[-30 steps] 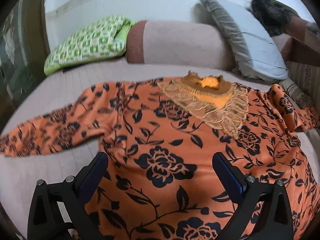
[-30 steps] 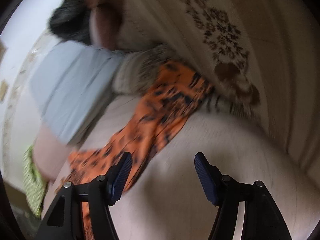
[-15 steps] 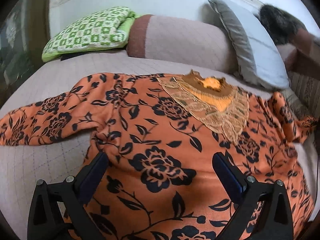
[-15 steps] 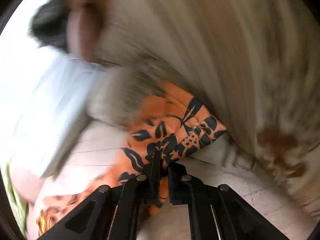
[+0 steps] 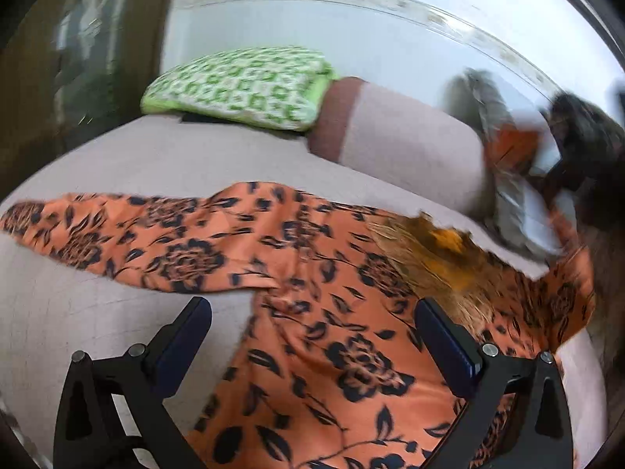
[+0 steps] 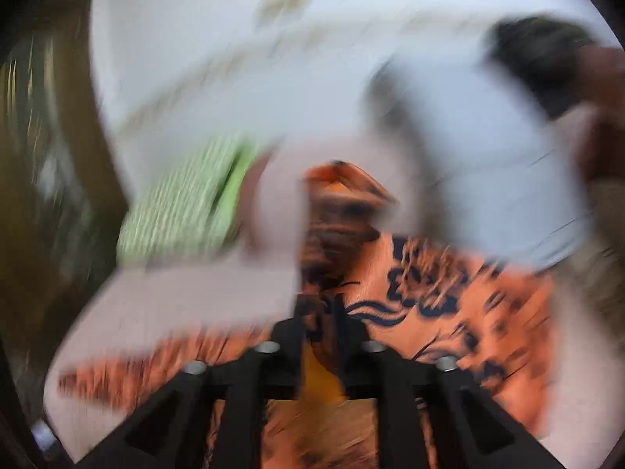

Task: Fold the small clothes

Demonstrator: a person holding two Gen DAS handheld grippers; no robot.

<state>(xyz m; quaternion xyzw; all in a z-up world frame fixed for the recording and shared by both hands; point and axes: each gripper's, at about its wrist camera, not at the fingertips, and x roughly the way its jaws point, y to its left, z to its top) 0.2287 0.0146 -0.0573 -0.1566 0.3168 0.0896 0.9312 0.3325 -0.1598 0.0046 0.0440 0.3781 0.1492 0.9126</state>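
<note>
Left wrist view: orange flowered blouse (image 5: 312,351) lies face up on the bed (image 5: 97,312), collar toward the pillows.
Landmark: gold lace collar (image 5: 441,269); places given from it.
Left gripper (image 5: 312,336): fingers wide apart, holding nothing, over the blouse body just below and left of the collar.
Left sleeve (image 5: 117,242): stretched flat, well out to the left of the collar.
Right sleeve (image 5: 566,285): raised off the bed to the right of the collar; its far end runs up toward the grey pillow (image 5: 519,211).
Green pillow (image 5: 238,90): behind the collar, well apart from the blouse.
Right wrist view: heavy blur. Right gripper (image 6: 324,320) fingers together, clamped on orange sleeve cloth; blouse spread beneath.
Step (judgement): first fold, right sleeve being carried in over the body.
Progress: early; body and left sleeve unfolded.
Next move calls for: laying the sleeve flat across the chest below the collar, then letting go; left fingers free to pin the body or take the left sleeve.
Risk: slippery cloth may drag or bunch.
</note>
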